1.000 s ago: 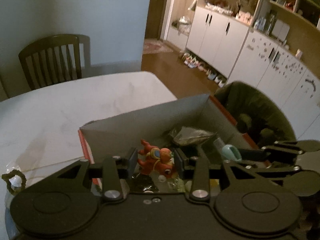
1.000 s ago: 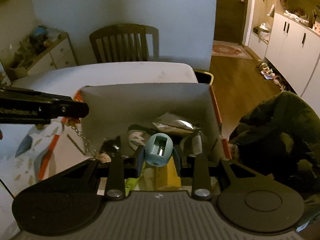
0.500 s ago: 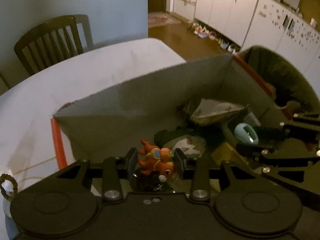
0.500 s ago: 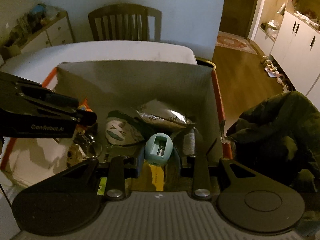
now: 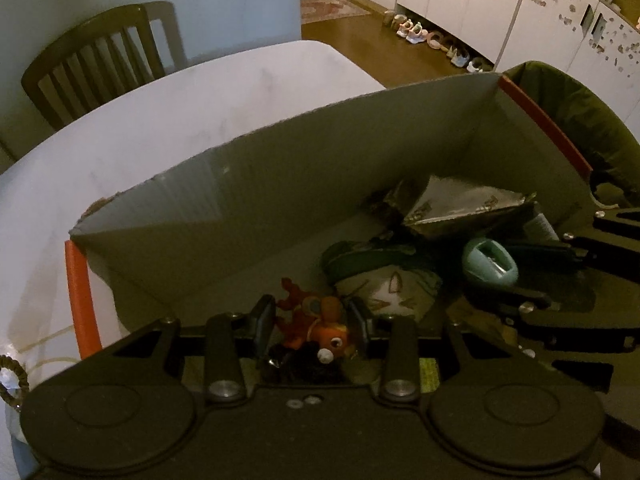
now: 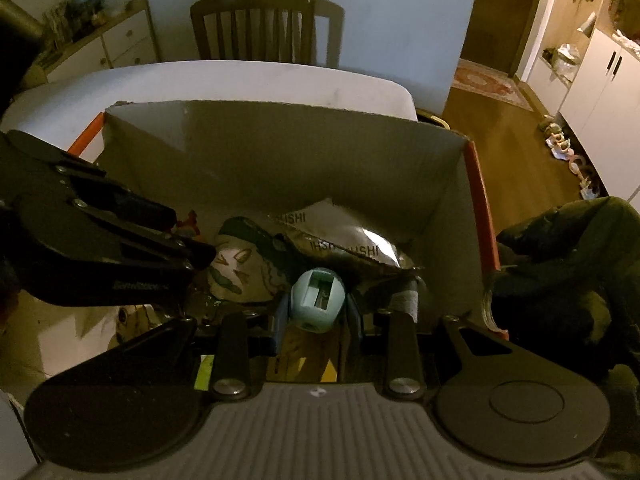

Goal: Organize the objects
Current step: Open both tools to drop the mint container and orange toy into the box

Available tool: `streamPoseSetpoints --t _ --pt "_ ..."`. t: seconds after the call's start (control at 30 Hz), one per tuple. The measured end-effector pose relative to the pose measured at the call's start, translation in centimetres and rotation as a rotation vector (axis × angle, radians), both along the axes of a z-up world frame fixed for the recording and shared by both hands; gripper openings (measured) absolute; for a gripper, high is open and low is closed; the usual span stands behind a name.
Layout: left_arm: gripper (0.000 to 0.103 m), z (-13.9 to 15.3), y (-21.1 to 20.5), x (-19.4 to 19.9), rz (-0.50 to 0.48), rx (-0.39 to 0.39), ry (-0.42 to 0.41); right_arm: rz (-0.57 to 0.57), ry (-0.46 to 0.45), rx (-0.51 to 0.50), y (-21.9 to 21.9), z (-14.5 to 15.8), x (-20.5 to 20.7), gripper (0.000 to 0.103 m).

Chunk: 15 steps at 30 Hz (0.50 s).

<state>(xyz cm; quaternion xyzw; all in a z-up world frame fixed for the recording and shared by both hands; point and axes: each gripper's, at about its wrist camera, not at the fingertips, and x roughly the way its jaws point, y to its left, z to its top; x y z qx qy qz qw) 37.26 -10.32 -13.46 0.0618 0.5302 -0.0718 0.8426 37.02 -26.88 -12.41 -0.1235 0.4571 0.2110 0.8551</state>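
A grey cardboard box (image 5: 240,208) with orange edges stands on the white table; it also shows in the right wrist view (image 6: 280,148). My left gripper (image 5: 312,320) is shut on an orange toy figure (image 5: 316,322) and holds it low inside the box. My right gripper (image 6: 318,312) is shut on a light blue pencil sharpener (image 6: 318,300), also inside the box, and this sharpener shows in the left wrist view (image 5: 490,262). A silver foil pouch (image 6: 340,236) and a round printed pouch (image 6: 236,264) lie on the box floor.
The white table (image 5: 180,120) stretches beyond the box, with a wooden chair (image 6: 266,28) at its far side. A dark green jacket (image 6: 568,264) hangs just right of the box. A plastic-wrapped item with a cord (image 5: 12,376) lies left of the box.
Both grippers have moved down into the box with their objects still held. The box walls now rise higher around them.
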Motion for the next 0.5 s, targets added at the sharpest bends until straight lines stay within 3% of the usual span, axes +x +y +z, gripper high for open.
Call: streamPoseSetpoints --t 0.2,0.5 --pt "0.039 -0.23 0.18 0.15 0.009 0.008 0.017 -0.008 0.033 -0.007 0.0 -0.1 0.26 0.031" --pt "0.055 0.02 -0.12 0.06 0.024 0.005 0.019 -0.015 0.027 -0.009 -0.04 0.56 -0.27 0.03"
